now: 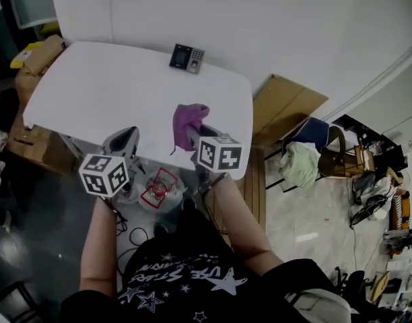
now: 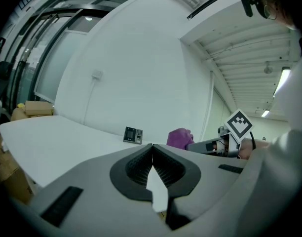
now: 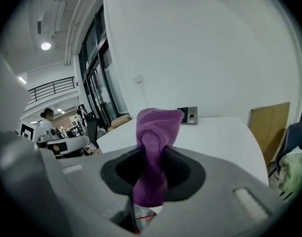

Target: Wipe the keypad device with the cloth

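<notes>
**Right tool**: jaws clamped on the purple cloth, which bunches above them. It is held over the near edge of the worktop.

**Left tool**: jaws together with nothing between them, just beside the right tool.

**Keypad**: at the far edge of the worktop by the wall, well apart from both tools.

**Step**: judged to be the approach, with the cloth in hand and wiping not yet begun.

**Next move**: carry the right tool across and lay the free bunch of cloth on the keypad's face. Press lightly, since the keypad may slide; the left tool could steady it.
</notes>
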Motion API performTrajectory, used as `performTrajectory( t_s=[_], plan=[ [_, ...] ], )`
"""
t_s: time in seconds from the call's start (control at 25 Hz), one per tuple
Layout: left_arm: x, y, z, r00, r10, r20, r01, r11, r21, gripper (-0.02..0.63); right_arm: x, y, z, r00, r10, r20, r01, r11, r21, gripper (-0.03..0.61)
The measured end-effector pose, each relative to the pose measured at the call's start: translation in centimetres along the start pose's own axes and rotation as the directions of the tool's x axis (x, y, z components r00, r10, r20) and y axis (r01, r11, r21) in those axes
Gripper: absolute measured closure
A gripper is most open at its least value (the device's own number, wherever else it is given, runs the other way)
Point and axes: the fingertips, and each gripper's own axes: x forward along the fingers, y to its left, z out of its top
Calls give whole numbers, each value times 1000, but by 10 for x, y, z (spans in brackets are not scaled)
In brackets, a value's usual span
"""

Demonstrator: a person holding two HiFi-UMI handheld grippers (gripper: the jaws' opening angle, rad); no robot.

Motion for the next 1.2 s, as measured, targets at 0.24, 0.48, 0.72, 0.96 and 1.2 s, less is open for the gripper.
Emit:
performTrajectory(
  t_s=[0.24,0.48,0.72,0.96,1.2],
  plan=[
    [-7,-7,-11,1000,2,-10,-2,1000,-5,606,-6,4,-8,1000,8,-3,-8,1000,-5,483],
    [-6,-15,-18,1000,17,-17,-18,1000,-12,606,-12,7,-12,999,47,-18,-47,998,-40,483],
    [-9,-43,-21,999,42,-3,-42,999,-16,606,-36,8,-25,993,103,-50,-106,991,-78,483],
    [-27,-73,-35,996,89,-4,-89,996,-16,607,-70,7,-43,985,154,-71,-162,980,-112,483],
    [-53,-105,-45,994,113,-11,-113,993,18,607,-96,11,-56,980,181,-82,-191,972,-138,483]
  ],
)
